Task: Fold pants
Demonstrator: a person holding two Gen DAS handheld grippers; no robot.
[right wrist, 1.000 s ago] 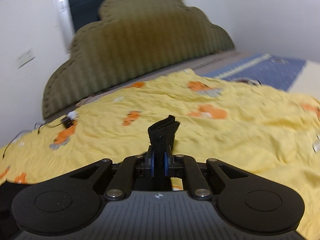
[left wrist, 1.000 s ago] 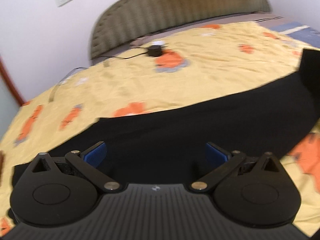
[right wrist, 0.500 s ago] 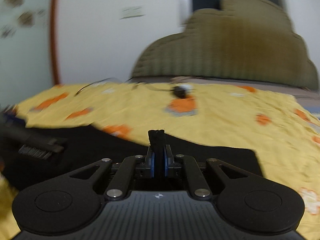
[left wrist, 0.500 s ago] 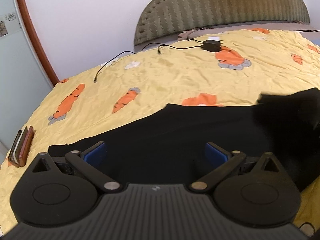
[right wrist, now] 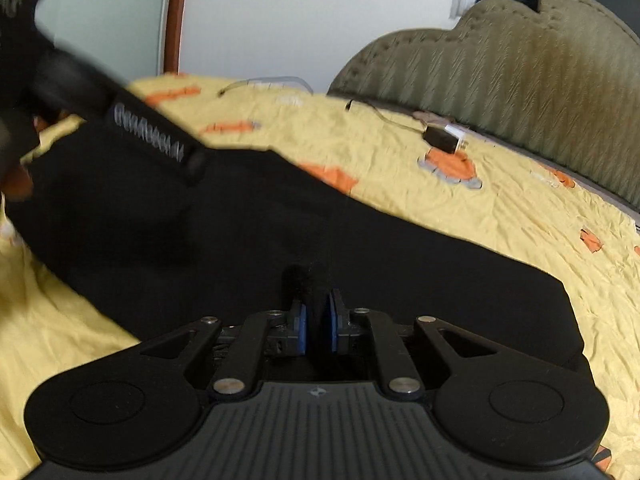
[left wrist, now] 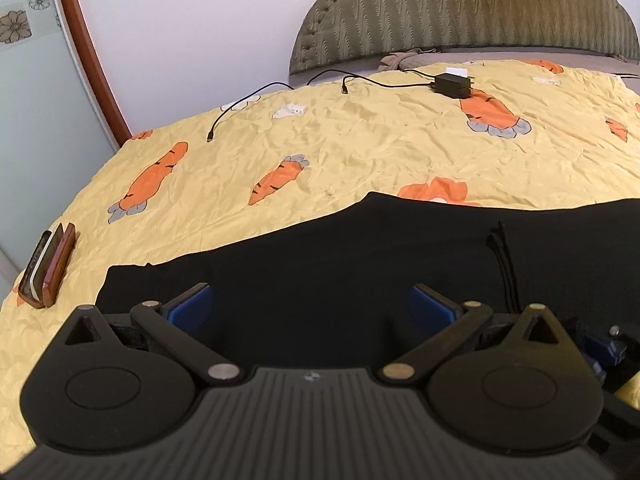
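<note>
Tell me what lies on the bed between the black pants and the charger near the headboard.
In the left wrist view, only yellow bedspread with carrot prints lies between the pants and the charger; one orange carrot sits right beside the charger.

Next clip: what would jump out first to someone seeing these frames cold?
The black fabric pants spread across the yellow carrot-print bedsheet dominate both views. The right gripper is shut on a bunched fold of them, while the left gripper hangs wide open above the cloth. A black charger brick with its cable lies near the olive padded headboard.
</note>
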